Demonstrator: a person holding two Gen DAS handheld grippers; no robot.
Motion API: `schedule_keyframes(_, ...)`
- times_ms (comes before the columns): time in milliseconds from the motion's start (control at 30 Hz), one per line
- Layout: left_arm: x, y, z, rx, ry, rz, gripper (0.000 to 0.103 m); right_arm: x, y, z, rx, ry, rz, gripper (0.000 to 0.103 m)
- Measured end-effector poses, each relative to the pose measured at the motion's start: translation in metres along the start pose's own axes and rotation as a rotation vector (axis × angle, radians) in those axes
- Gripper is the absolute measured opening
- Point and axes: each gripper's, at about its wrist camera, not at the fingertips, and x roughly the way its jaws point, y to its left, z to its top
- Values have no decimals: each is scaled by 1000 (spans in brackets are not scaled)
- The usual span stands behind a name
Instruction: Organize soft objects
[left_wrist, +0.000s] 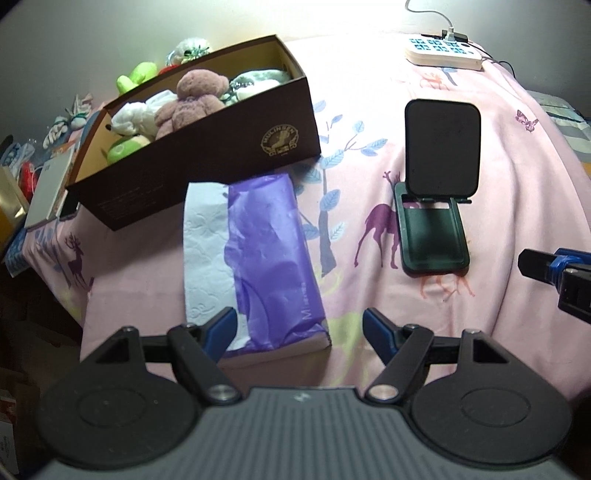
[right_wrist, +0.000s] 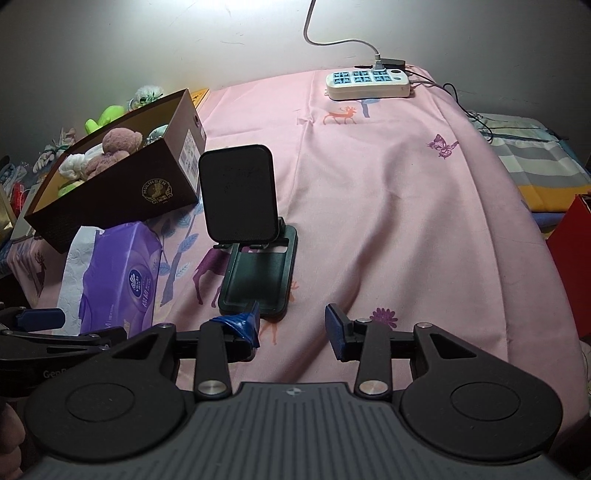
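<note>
A brown cardboard box (left_wrist: 207, 147) stands on the pink sheet at the back left, also in the right wrist view (right_wrist: 122, 195). It holds soft toys: a mauve teddy bear (left_wrist: 192, 99), a white plush (left_wrist: 133, 118) and a green plush (left_wrist: 123, 147). A purple tissue pack (left_wrist: 258, 251) lies in front of the box; it also shows in the right wrist view (right_wrist: 118, 277). My left gripper (left_wrist: 299, 332) is open and empty, its fingers just over the pack's near end. My right gripper (right_wrist: 291, 325) is open and empty over the sheet.
A dark phone stand (left_wrist: 439, 181) stands right of the pack, also in the right wrist view (right_wrist: 251, 236). A white power strip (right_wrist: 369, 83) with cables lies at the back. More plush toys (left_wrist: 136, 75) sit behind the box. A red box (right_wrist: 572, 258) is at the right edge.
</note>
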Motion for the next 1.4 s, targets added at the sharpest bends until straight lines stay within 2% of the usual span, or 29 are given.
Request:
schedule_keyframes(167, -13, -3, 9, -4, -72, -7, 75, -11, 2, 3, -21, -59, 0, 22)
schedule_keyframes(367, -27, -7, 17, -33, -153, -10, 75, -31, -4, 10, -2, -169, 22, 22)
schedule_keyframes(1000, -54, 16, 45, -138, -209, 46, 75, -66, 9, 40, -28, -311, 46, 23)
schedule_keyframes(1267, -53, 37, 49, -144, -190, 61, 77, -61, 33, 45, -50, -284, 28, 23)
schedule_keyframes(1400, -42, 53, 51, -145, -146, 56, 78, -51, 50, 50, -63, -223, -3, 23)
